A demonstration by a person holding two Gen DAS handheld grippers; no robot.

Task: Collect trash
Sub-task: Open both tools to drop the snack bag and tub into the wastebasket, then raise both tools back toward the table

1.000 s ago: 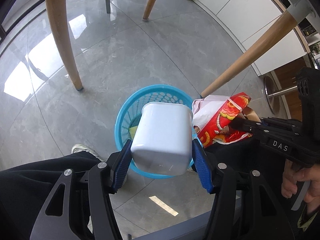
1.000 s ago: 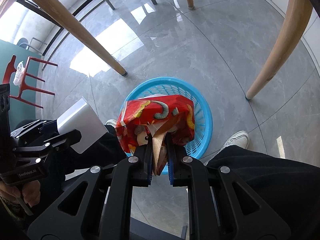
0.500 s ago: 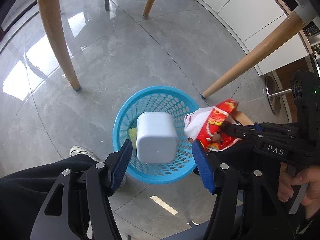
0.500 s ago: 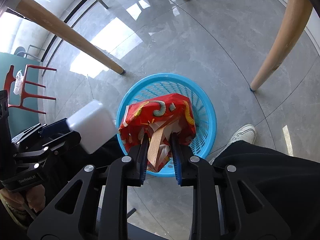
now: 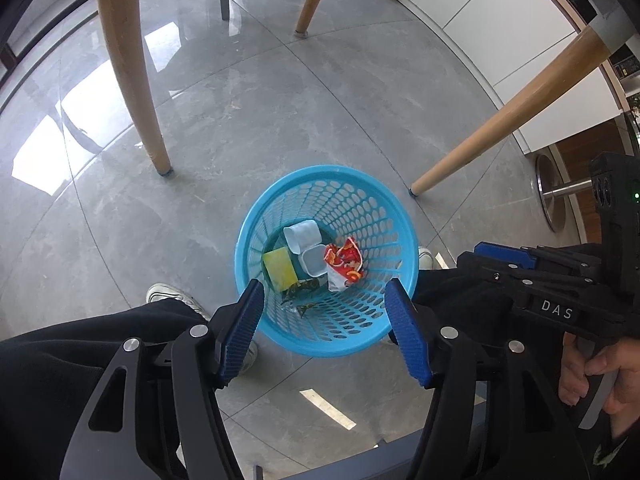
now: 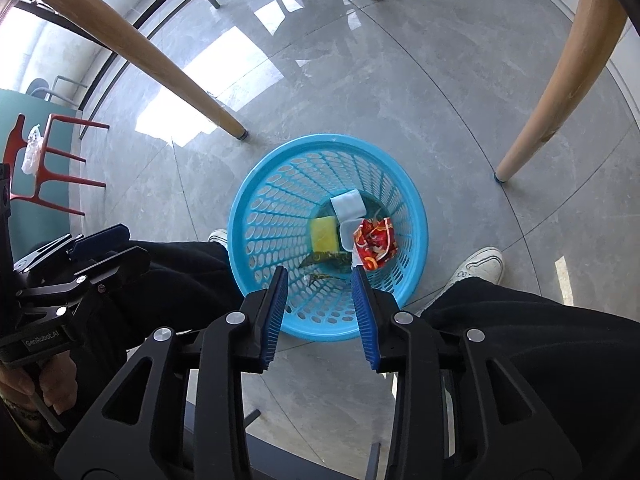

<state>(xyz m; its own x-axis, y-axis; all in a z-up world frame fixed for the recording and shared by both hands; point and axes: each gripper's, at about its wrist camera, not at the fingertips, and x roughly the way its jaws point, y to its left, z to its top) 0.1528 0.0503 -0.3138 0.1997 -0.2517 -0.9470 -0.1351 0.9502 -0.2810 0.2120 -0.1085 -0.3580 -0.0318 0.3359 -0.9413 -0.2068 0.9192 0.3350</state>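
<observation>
There was one blue basket (image 5: 256, 236) on the floor. Inside it lay two white containers (image 5: 302, 234), one yellow sponge (image 5: 279, 270), one red wrapper (image 5: 344, 264) and some dark scraps, too small to count. Three wooden legs (image 5: 128, 64) stood around it, and two white shoes (image 6: 478, 266) beside it.

White letters "DAS" stand on the black body of the right tool (image 5: 496, 252). The left tool (image 6: 100, 240) carries a small white label that seems to read "GenRobot.AI".
</observation>
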